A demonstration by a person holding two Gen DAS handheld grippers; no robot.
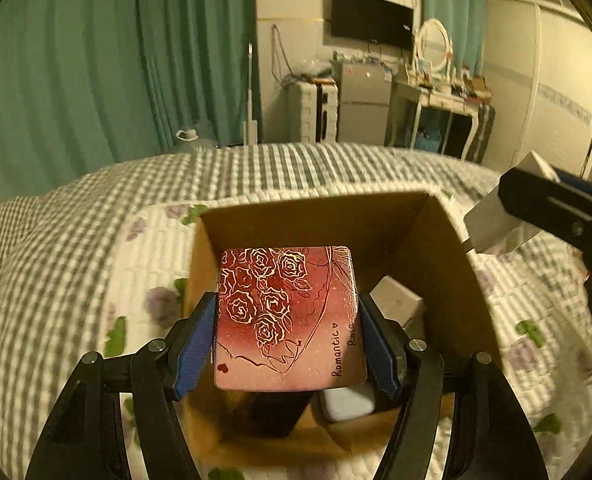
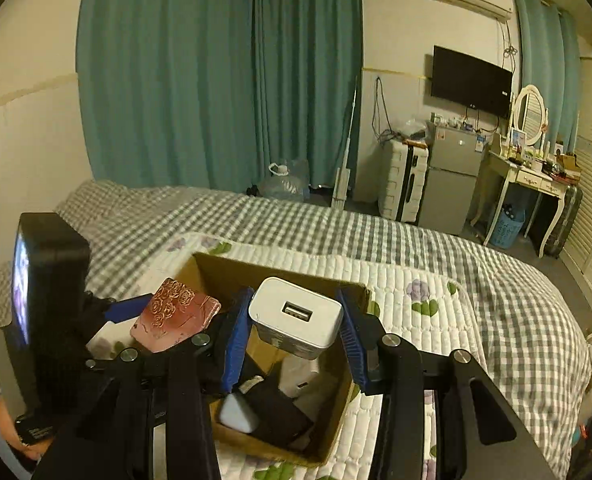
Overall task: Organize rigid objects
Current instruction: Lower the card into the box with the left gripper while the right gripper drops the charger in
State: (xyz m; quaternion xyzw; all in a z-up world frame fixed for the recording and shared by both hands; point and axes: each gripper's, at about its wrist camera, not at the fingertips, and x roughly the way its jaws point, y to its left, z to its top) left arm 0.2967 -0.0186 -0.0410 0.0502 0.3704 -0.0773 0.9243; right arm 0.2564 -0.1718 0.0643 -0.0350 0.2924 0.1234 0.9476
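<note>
An open cardboard box (image 1: 316, 216) sits on the bed; it also shows in the right wrist view (image 2: 336, 420). My left gripper (image 1: 289, 340) is shut on a red rose-patterned tin (image 1: 287, 312) and holds it over the box; the tin also shows at the left of the right wrist view (image 2: 175, 314). My right gripper (image 2: 291, 340) is shut on a white USB charger (image 2: 296, 316) above the box, and it shows at the right edge of the left wrist view (image 1: 492, 220). Inside the box lie a white block (image 1: 396, 300), a dark object (image 2: 279, 408) and a pale rounded item (image 2: 237, 410).
The bed has a grey checked cover (image 2: 376, 232) and a white floral quilt (image 2: 416, 292). Beyond it are teal curtains (image 2: 223, 72), a white suitcase (image 2: 402, 178), a small fridge (image 2: 450, 176), a dressing table (image 2: 532, 176) and a wall TV (image 2: 472, 80).
</note>
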